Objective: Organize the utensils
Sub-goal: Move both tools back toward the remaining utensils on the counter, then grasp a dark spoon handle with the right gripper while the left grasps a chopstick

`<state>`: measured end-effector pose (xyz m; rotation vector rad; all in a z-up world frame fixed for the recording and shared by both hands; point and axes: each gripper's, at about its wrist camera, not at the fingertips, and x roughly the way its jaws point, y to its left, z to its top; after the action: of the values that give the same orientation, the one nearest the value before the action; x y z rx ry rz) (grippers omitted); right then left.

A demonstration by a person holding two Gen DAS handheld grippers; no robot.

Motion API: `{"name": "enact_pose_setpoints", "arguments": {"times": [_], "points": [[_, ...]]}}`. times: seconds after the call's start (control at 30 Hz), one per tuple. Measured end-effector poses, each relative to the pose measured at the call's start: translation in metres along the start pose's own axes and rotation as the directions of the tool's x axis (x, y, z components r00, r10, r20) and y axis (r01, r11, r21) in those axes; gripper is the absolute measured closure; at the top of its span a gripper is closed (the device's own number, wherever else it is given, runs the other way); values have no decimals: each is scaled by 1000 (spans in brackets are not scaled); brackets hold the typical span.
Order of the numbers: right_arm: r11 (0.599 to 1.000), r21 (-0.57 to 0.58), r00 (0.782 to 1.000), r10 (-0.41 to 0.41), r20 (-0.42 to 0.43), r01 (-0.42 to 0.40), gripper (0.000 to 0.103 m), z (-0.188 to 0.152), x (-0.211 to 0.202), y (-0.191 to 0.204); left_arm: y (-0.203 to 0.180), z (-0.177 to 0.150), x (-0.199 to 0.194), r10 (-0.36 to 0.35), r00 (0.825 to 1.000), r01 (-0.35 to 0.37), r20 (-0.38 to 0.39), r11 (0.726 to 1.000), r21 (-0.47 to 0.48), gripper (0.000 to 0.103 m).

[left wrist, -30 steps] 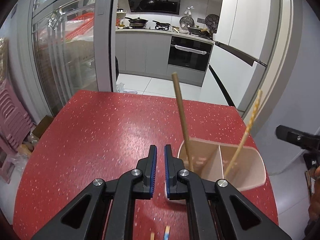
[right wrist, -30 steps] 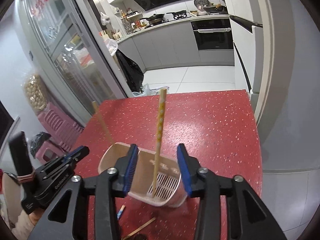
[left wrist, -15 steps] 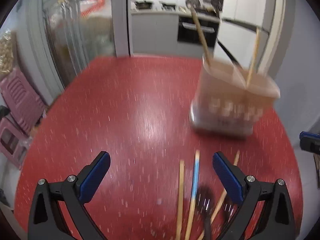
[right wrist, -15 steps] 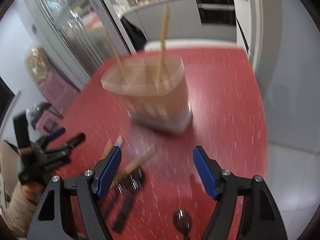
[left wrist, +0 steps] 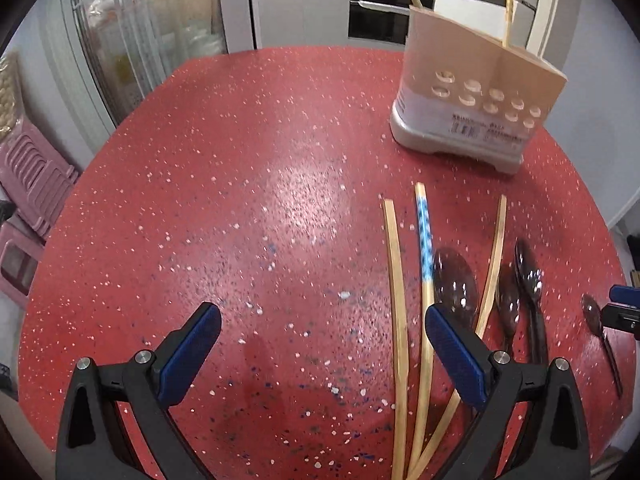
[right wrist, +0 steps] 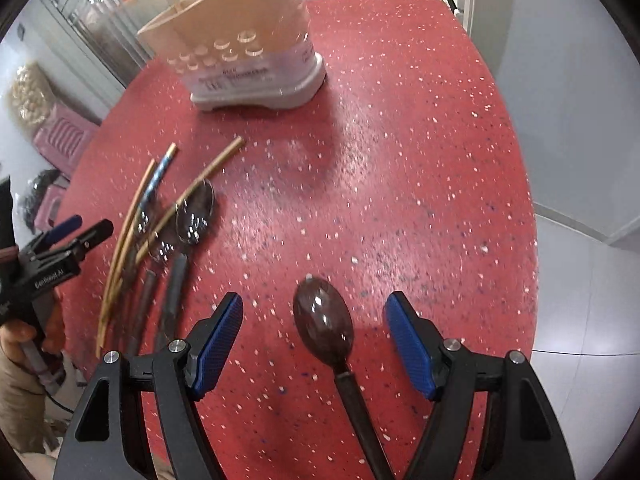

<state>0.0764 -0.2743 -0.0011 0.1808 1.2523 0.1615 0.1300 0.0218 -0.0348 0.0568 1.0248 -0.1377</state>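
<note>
A beige utensil holder (left wrist: 476,100) stands on the red table, with two chopsticks upright in it; it also shows in the right wrist view (right wrist: 244,48). Three chopsticks (left wrist: 424,256) and dark spoons (left wrist: 456,280) lie loose in front of it. My left gripper (left wrist: 322,348) is open and empty, low over the table just left of the chopsticks. My right gripper (right wrist: 314,340) is open, with a lone dark spoon (right wrist: 324,320) lying on the table between its fingers. The loose chopsticks (right wrist: 160,200) and spoons (right wrist: 192,216) lie to its left.
The red speckled table (left wrist: 240,200) ends close on the right, with grey floor (right wrist: 580,280) beyond. Pink stools (left wrist: 28,184) stand to the left. Kitchen cabinets and an oven are behind the holder.
Both grippers have pulled back and down from above the holder to low over the near table. The left gripper has opened from shut. The loose utensils have come into view.
</note>
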Motion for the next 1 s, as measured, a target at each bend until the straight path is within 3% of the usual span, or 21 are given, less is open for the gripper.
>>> {"name": "enact_pose_setpoints", "arguments": {"times": [0.57, 0.7, 1.0], "points": [[984, -123, 990, -131, -42, 125, 29, -25, 7, 14, 2, 2, 19, 5, 998, -4, -55, 1000, 11, 0], [971, -171, 983, -179, -49, 169, 34, -30, 7, 20, 3, 2, 19, 0, 998, 1, -57, 1000, 15, 0], [969, -189, 980, -177, -91, 157, 50, -34, 7, 30, -13, 11, 17, -28, 997, 34, -72, 997, 76, 0]]}}
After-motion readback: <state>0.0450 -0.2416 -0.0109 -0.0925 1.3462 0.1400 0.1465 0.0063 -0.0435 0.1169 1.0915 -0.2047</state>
